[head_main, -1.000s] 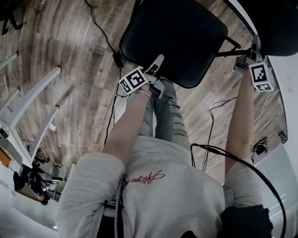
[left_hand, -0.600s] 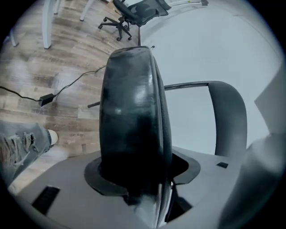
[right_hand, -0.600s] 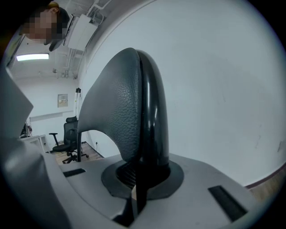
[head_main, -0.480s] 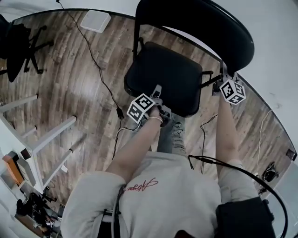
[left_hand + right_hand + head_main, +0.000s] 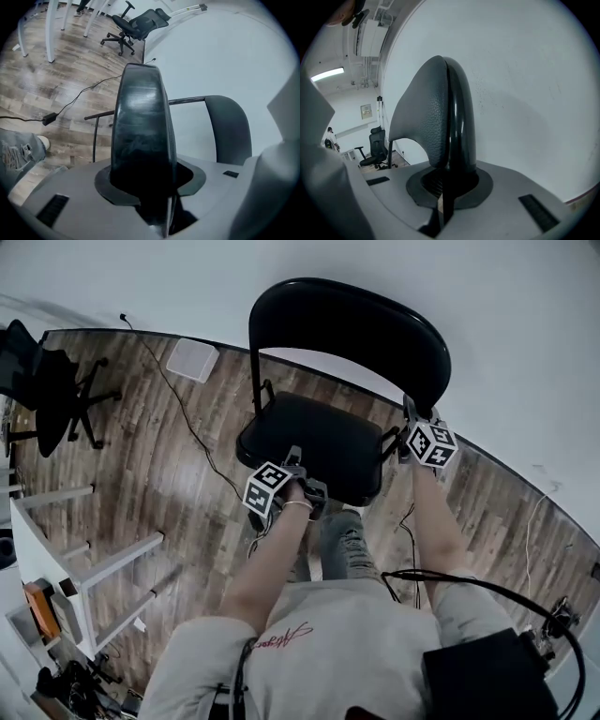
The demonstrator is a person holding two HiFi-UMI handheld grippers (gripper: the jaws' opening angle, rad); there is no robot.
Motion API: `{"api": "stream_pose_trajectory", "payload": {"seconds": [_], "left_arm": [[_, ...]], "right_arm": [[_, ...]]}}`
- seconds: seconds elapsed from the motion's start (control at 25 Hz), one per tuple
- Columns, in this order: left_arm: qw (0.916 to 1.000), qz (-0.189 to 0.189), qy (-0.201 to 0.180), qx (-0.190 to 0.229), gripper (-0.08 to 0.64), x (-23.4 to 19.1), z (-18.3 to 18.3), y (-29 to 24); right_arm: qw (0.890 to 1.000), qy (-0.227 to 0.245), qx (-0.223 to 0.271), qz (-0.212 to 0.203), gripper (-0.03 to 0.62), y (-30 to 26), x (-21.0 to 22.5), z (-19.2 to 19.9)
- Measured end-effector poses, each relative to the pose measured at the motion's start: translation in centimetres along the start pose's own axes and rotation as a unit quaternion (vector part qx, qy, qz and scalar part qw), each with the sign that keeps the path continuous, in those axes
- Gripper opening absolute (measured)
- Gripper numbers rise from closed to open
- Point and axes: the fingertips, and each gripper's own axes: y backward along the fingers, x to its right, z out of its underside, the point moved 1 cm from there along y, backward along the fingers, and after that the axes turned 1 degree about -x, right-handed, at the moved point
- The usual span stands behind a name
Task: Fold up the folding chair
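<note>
The black folding chair stands by the white wall, its seat (image 5: 314,442) below the curved backrest (image 5: 347,329). My left gripper (image 5: 296,461) is at the seat's front edge. In the left gripper view the seat (image 5: 140,136) runs edge-on into the left gripper (image 5: 151,180), whose jaws are closing on it. My right gripper (image 5: 409,416) is at the backrest's right side. In the right gripper view the backrest (image 5: 440,112) sits edge-on in the right gripper (image 5: 446,183), which is shut on it.
A black office chair (image 5: 47,390) stands at the left on the wood floor. A cable (image 5: 187,418) and a white box (image 5: 192,359) lie left of the folding chair. White table legs (image 5: 94,568) stand at the lower left. The person's jeans leg (image 5: 342,545) is below the seat.
The head view has swung up, so the whole backrest and the wall now show. Both grippers have travelled with the chair, the left staying on the seat's front edge, the right by the backrest.
</note>
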Motion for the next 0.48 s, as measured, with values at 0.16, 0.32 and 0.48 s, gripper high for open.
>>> {"api": "stream_pose_trajectory", "payload": {"seconds": [0.16,0.32,0.48], "left_arm": [[1.0000,-0.008,-0.001,-0.002,0.195,1.9,-0.1,-1.4],[0.9999,-0.016,-0.001,0.001,0.190,3.4,-0.8,-2.4],[0.9998,-0.016,-0.002,0.006,0.176,5.4,-0.7,-3.1]], "right_arm": [[1.000,-0.012,-0.012,-0.004,0.014,-1.9,1.5,-0.5],[0.999,-0.023,-0.021,-0.010,0.014,-3.8,2.0,-0.8],[0.999,-0.024,-0.021,-0.017,0.014,-4.3,2.3,-1.5]]}}
